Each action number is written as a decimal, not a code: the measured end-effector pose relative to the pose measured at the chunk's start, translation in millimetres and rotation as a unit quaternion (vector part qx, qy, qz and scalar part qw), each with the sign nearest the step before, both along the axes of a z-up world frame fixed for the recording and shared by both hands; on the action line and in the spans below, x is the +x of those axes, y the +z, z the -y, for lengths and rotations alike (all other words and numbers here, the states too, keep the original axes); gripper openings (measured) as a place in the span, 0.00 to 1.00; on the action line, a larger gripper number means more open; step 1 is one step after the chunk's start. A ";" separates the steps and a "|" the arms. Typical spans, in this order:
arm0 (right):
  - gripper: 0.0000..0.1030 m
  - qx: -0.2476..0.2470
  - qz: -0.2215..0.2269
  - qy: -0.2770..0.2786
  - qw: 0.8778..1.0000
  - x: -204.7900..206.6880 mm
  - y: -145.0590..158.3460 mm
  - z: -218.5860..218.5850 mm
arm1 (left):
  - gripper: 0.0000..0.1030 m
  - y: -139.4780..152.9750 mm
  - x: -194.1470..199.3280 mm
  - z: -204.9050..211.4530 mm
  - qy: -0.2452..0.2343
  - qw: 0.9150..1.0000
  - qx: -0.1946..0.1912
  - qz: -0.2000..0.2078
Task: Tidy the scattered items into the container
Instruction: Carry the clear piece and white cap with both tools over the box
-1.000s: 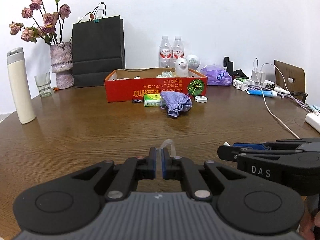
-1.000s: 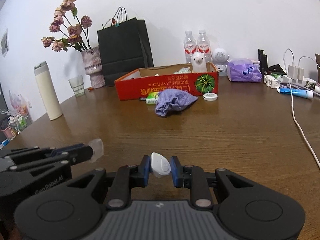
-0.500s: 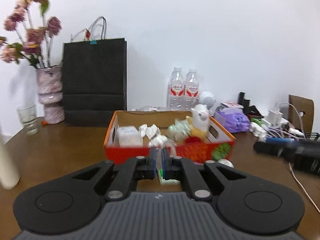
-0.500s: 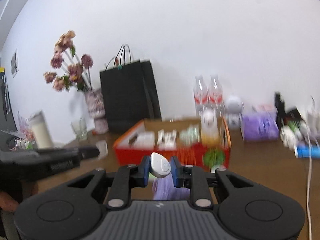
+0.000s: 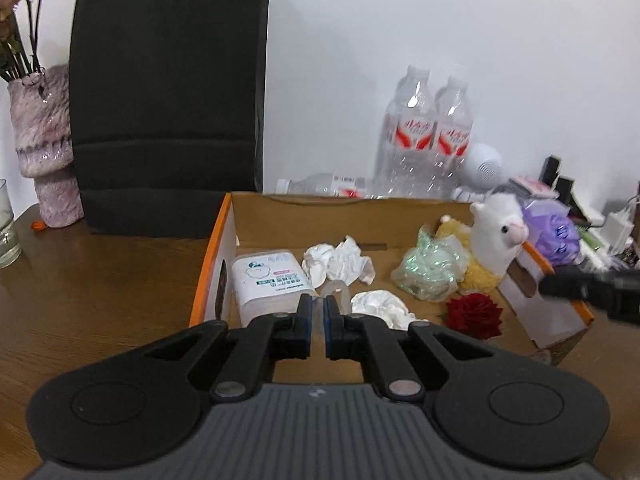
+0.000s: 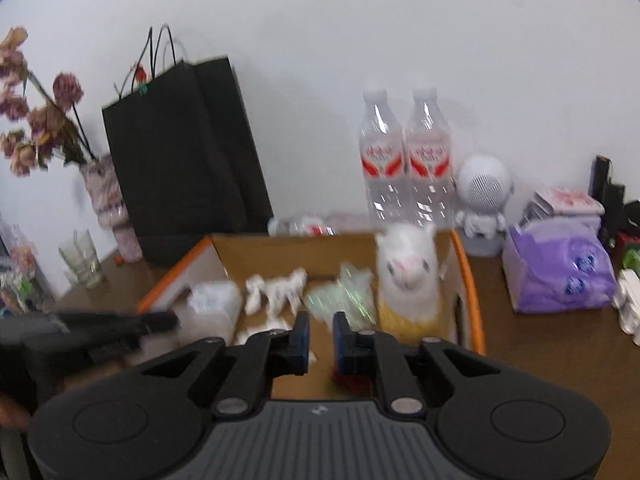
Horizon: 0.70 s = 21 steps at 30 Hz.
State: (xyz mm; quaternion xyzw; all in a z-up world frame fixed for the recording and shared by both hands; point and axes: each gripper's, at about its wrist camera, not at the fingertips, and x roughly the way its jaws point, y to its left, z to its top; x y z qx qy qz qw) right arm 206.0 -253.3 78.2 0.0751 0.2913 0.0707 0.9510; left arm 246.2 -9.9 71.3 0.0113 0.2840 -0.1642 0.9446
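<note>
Both tools are now hanging over the cardboard box (image 5: 218,240) near the desk's (image 5: 80,300) far edge, having left its near side. Left wrist view: the left tool (image 5: 318,312) is clamping a clear plastic piece (image 5: 336,290). Right wrist view: the right tool (image 6: 319,334) is standing nearly closed, its white piece gone

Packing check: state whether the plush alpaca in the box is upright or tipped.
Upright: the plush alpaca sits head-up in the box.
</note>
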 end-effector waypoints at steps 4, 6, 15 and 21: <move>0.17 -0.014 -0.028 0.020 0.999 -33.6 -22.1 16.3 | 0.06 -2.8 -1.5 -3.1 0.001 1.000 -0.015 0.003; 0.18 -0.027 -0.047 0.018 0.998 -39.6 -37.2 14.7 | 0.06 -5.6 8.1 0.3 0.004 1.000 -0.017 -0.006; 0.31 -0.071 -0.057 0.018 0.996 -20.5 -77.5 -6.6 | 0.06 -4.8 15.8 -1.1 0.019 1.000 -0.008 0.003; 0.25 -0.060 -0.062 0.000 0.996 -19.3 -85.7 -0.8 | 0.06 -8.4 19.4 -3.6 0.022 1.000 -0.007 -0.005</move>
